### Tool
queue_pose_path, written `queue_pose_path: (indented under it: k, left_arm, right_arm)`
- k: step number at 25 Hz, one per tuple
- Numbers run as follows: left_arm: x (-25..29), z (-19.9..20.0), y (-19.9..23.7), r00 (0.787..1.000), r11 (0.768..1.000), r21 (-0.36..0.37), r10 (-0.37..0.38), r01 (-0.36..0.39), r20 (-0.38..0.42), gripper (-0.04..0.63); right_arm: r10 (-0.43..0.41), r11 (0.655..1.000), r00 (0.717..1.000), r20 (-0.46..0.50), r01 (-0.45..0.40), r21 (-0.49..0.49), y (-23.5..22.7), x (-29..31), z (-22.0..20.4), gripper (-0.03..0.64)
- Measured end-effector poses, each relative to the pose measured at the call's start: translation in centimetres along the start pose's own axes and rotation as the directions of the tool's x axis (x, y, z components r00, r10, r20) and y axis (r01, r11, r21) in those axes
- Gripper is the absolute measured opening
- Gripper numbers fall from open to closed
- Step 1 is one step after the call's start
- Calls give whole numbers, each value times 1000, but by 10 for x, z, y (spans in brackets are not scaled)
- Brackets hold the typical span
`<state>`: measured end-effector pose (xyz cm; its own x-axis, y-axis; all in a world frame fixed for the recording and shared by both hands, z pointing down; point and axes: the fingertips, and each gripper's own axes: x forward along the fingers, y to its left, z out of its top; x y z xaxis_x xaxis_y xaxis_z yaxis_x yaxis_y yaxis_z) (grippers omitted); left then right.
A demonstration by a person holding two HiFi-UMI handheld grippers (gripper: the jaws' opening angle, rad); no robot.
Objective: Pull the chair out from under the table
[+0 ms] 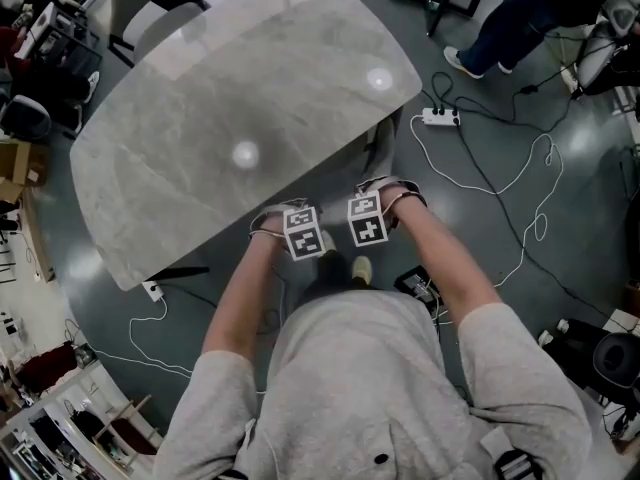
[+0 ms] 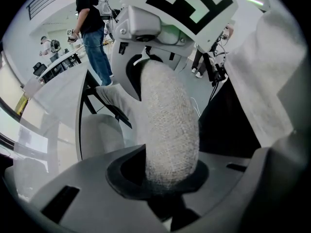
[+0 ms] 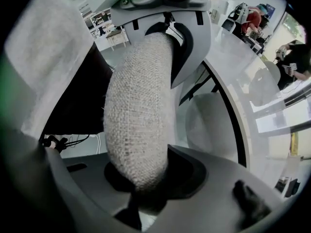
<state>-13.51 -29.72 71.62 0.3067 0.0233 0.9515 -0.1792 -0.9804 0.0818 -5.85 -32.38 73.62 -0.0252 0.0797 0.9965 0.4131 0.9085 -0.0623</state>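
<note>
A chair with a thick, rounded top rail of coarse grey woven fabric (image 2: 170,130) stands tucked under the near edge of a large rounded desk with a smooth, glossy grey marble-look top (image 1: 200,138). In the head view little more than the curved top of the chair's back shows past the desk's rim. The back is turned toward the person and the seat side points in under the desk. The rail's long axis runs left to right along the desk's edge, and in each gripper view it stretches away as a padded, sausage-like tube toward the other claw. The left claw (image 1: 303,233) is clamped on the rail, its grey plastic jaws pressing the weave on both sides. The right claw (image 1: 367,220) grips the same rail just beside it, pointing almost straight down, and the two marker cubes sit close together. Bare forearms reach forward from the loose sleeves of the light grey top (image 1: 380,388). The dull grey floor (image 1: 560,218) around the desk carries thin, looping white cables (image 1: 520,228) and a white power strip (image 1: 440,116). Another person in dark trousers (image 1: 515,13) stands well apart at the upper right.
</note>
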Motion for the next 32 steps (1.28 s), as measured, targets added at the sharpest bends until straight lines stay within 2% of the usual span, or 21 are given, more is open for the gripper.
queue_pose_path:
  k: [32]
  left_arm:
    - [6,10,-75,1000,1000,1,5,-5,-3,98]
  right_arm:
    - [19,1000,1000,-2,-19,12,77,1,8,107]
